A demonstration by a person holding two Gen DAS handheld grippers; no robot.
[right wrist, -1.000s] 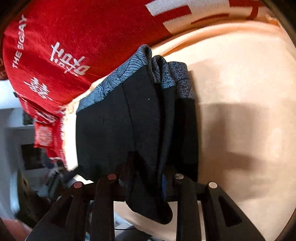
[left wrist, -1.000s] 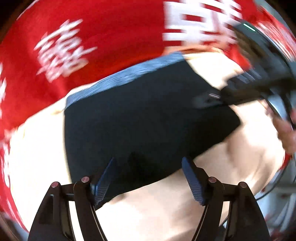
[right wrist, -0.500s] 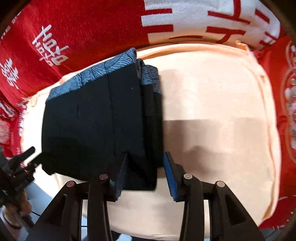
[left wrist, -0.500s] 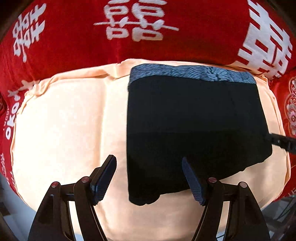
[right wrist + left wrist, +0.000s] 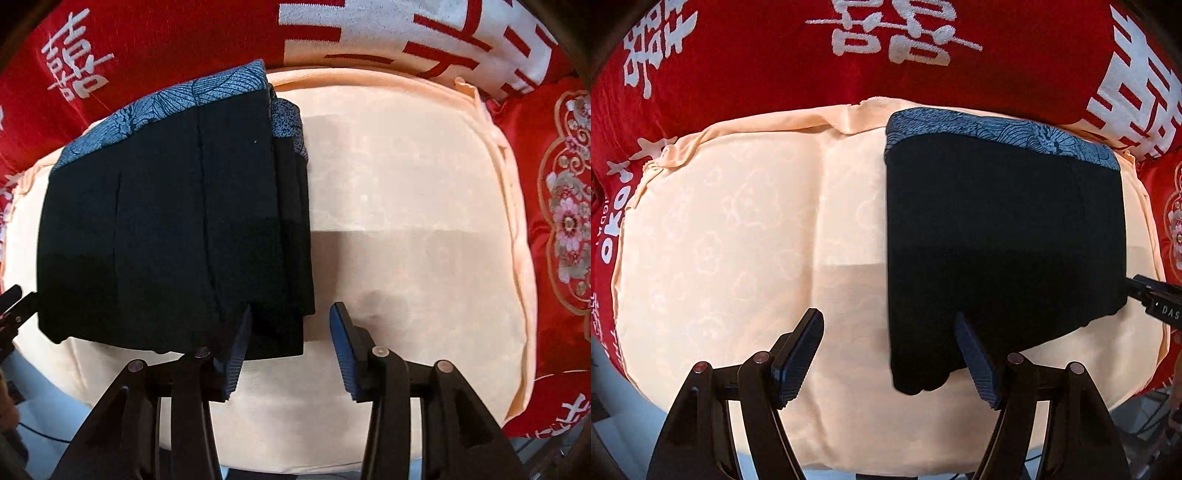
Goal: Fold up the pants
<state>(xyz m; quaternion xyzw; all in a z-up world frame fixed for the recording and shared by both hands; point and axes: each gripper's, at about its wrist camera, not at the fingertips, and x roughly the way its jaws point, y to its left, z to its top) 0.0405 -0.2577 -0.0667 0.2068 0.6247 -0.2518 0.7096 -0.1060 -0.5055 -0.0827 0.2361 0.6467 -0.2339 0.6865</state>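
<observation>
The black pants (image 5: 997, 240) with a blue patterned waistband lie folded into a block on a peach cushion (image 5: 720, 240). My left gripper (image 5: 890, 328) hangs open above the pants' near left edge, holding nothing. In the right wrist view the pants (image 5: 166, 229) fill the left half, their stacked layers showing along the right side. My right gripper (image 5: 291, 314) is above their near right corner. Its jaws are opening, and the pads stand off the cloth. Each gripper's tip shows at the edge of the other's view: the right gripper (image 5: 1152, 299) and the left gripper (image 5: 14, 302).
A red blanket (image 5: 775, 55) with white characters surrounds the cushion. A red pillow (image 5: 565, 221) with flower embroidery lies to the right. Bare peach cushion (image 5: 406, 184) lies right of the pants, and its near edge drops off to the floor.
My right gripper has let go of the pants' folded edge and spread its jaws; the pants now lie flat. My left gripper has slid left to the pants' left edge.
</observation>
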